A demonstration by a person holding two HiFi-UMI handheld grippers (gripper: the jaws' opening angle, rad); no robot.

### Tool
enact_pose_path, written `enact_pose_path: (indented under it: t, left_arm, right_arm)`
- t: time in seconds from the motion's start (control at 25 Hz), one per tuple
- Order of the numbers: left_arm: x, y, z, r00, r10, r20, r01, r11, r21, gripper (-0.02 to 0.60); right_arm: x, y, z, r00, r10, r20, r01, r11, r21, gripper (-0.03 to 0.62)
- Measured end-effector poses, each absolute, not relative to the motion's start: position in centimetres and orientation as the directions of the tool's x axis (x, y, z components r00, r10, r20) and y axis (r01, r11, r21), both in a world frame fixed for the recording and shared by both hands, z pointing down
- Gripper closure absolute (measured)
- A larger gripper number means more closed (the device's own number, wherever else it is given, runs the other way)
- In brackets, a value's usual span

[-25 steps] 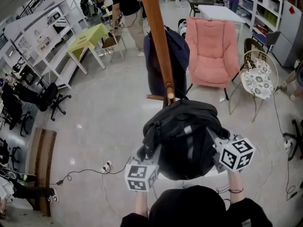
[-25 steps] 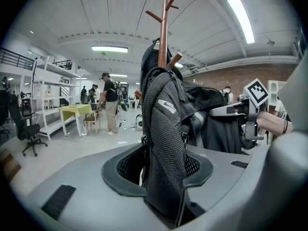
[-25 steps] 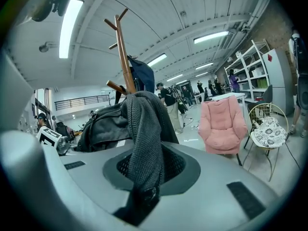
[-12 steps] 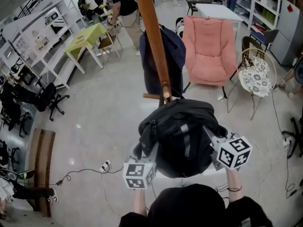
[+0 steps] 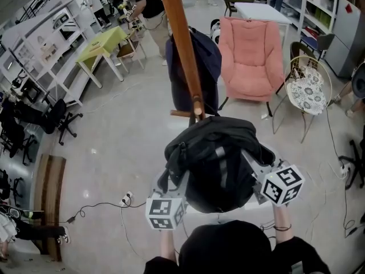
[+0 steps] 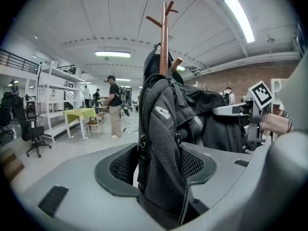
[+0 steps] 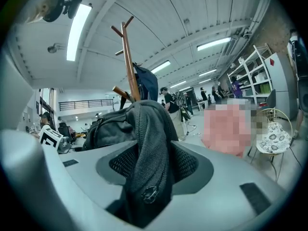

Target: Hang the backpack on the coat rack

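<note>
A black backpack (image 5: 214,158) hangs against the wooden coat rack (image 5: 182,39), its top right under a lower peg (image 5: 197,103); whether its loop sits over the peg is hidden. My left gripper (image 5: 171,178) is at the bag's left side and my right gripper (image 5: 254,165) at its right side. In the left gripper view the jaws are opening around a fold of backpack (image 6: 163,143) fabric, with the mesh pads (image 6: 122,165) bare beside it. In the right gripper view the jaws are opening too, and a mesh strap (image 7: 144,148) droops loosely between them.
A dark blue jacket (image 5: 191,67) hangs on the rack's far side. A pink armchair (image 5: 251,56) and a round chair with a floral cushion (image 5: 308,90) stand behind to the right. A yellow-green table (image 5: 105,41) and people are at the far left. A cable (image 5: 126,200) lies on the floor.
Both grippers and the backpack keep their places beside the pole. Only the head view has drifted slightly.
</note>
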State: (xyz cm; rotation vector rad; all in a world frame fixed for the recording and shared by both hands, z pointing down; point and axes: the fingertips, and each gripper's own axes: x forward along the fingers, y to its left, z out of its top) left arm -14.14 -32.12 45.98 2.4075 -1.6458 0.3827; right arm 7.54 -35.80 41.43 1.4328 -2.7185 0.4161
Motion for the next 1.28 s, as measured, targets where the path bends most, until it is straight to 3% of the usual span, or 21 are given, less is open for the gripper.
enact_pose_path:
  t: [0.4,0.68,0.76,0.96,1.28]
  left_arm:
    - [-16.1,-29.7,42.9,0.329,-0.922,0.206,-0.944,-0.329,0.032,0.353]
    - [-17.0,-28.4,41.8,0.291,-0.943,0.161,-0.956,-0.295,-0.001,0.430]
    - [-17.4,-28.1,41.5,0.276,-0.949,0.149,-0.959,-0.282,-0.017,0.463]
    - [-17.8,-27.4,41.1,0.251,-0.956,0.150,-0.964,-0.261,-0.049,0.503]
    - [-18.2,-26.9,41.4,0.224,-0.963,0.150,-0.968,-0.238,-0.082,0.546]
  right_arm:
    - [9.2,-33.5,39.5,-0.589,-0.806,0.054,-0.792,0.564,-0.234,0.416]
    - [10.2,-32.0,37.8,-0.586,-0.810,-0.021,-0.789,0.577,-0.210,0.421]
    - [10.7,-31.5,37.3,-0.573,-0.818,-0.043,-0.795,0.568,-0.212,0.434]
    - [12.3,-30.7,36.8,-0.514,-0.855,-0.065,-0.829,0.515,-0.217,0.547]
    - [13.0,-30.2,38.0,-0.476,-0.879,-0.036,-0.862,0.474,-0.177,0.571]
